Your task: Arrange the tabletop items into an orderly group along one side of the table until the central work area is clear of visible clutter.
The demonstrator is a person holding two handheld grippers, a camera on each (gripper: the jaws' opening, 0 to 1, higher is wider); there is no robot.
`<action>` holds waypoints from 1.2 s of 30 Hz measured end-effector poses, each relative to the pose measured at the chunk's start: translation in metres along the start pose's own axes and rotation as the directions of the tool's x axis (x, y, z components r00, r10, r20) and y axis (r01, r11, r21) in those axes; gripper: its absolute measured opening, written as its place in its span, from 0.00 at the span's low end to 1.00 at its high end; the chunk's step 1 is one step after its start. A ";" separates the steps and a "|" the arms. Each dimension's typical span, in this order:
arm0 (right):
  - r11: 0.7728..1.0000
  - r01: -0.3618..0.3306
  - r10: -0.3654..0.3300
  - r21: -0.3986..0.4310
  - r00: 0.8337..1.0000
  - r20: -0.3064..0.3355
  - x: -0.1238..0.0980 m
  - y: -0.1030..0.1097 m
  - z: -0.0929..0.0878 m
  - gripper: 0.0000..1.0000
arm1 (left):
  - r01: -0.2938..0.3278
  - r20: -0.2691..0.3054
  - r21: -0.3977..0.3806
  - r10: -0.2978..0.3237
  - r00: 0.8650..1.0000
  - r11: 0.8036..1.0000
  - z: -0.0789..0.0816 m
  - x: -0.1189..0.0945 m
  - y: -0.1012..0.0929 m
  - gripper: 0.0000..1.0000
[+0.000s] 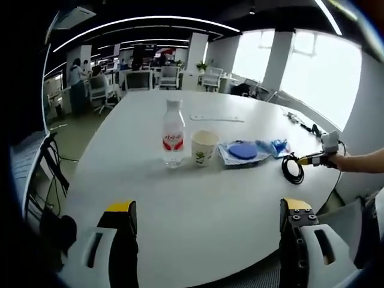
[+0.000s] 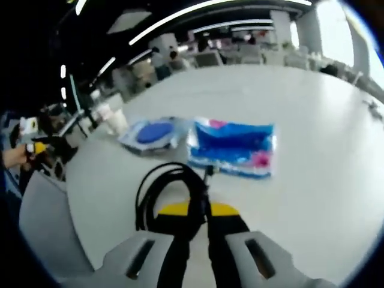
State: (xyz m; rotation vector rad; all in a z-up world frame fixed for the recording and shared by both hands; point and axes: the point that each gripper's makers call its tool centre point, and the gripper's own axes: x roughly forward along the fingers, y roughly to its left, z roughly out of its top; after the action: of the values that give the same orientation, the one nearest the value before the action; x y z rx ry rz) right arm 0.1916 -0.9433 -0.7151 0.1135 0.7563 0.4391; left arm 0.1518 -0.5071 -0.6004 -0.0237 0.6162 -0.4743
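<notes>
On the white table (image 1: 180,198) stand a clear water bottle (image 1: 173,135) with a red label and a paper cup (image 1: 204,147), side by side. To their right lie a blue round item in a clear bag (image 1: 243,150) and a blue packet (image 1: 279,146). My left gripper (image 1: 208,213) is open above the table's near edge, holding nothing. My right gripper (image 2: 198,210) is shut on a coiled black cable (image 2: 159,192), just short of the blue packet (image 2: 234,147). From the left gripper view, a hand holds the right gripper (image 1: 318,157) at the cable coil (image 1: 293,168).
A flat white strip (image 1: 216,118) lies further back on the table, and thin cables (image 1: 303,123) run along its right edge. Office chairs and desks (image 1: 153,78) stand beyond the table. A grey chair (image 2: 42,222) sits at the table's edge.
</notes>
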 end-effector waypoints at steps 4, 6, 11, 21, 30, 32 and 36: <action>1.000 0.002 -0.002 0.003 1.000 0.005 -0.001 0.002 0.002 0.06 | -0.011 0.013 0.006 0.011 1.000 1.000 0.002 -0.005 0.007 0.99; 1.000 0.005 -0.005 0.009 1.000 0.004 -0.001 0.004 0.001 0.06 | -0.017 0.008 -0.001 0.017 1.000 1.000 0.000 -0.005 0.010 0.99; 0.998 0.021 -0.021 0.050 1.000 -0.005 0.000 0.005 -0.006 0.06 | -0.023 0.009 -0.003 0.023 1.000 1.000 -0.001 -0.005 0.011 0.99; 0.996 0.055 -0.055 0.065 0.998 -0.010 0.009 0.002 -0.018 0.07 | -0.026 -0.005 -0.007 0.026 1.000 1.000 -0.007 -0.004 0.013 0.99; 0.997 0.069 -0.069 0.021 0.998 0.003 0.012 -0.002 -0.020 0.08 | -0.031 0.021 -0.002 0.031 0.999 1.000 -0.003 -0.002 0.015 0.99; 0.998 0.069 -0.069 0.000 0.998 0.009 0.011 -0.002 -0.020 0.09 | -0.032 0.024 0.000 0.032 0.999 1.000 -0.002 -0.001 0.014 0.99; 0.996 0.075 -0.075 -0.055 0.997 0.009 0.013 -0.004 -0.020 0.12 | -0.028 0.026 -0.013 0.029 0.999 1.000 -0.003 0.000 0.013 0.99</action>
State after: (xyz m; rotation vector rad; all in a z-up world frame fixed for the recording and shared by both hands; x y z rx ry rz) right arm 0.1879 -0.9429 -0.7391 0.0350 0.7387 0.3875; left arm 0.1556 -0.4951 -0.6044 -0.0332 0.5934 -0.4420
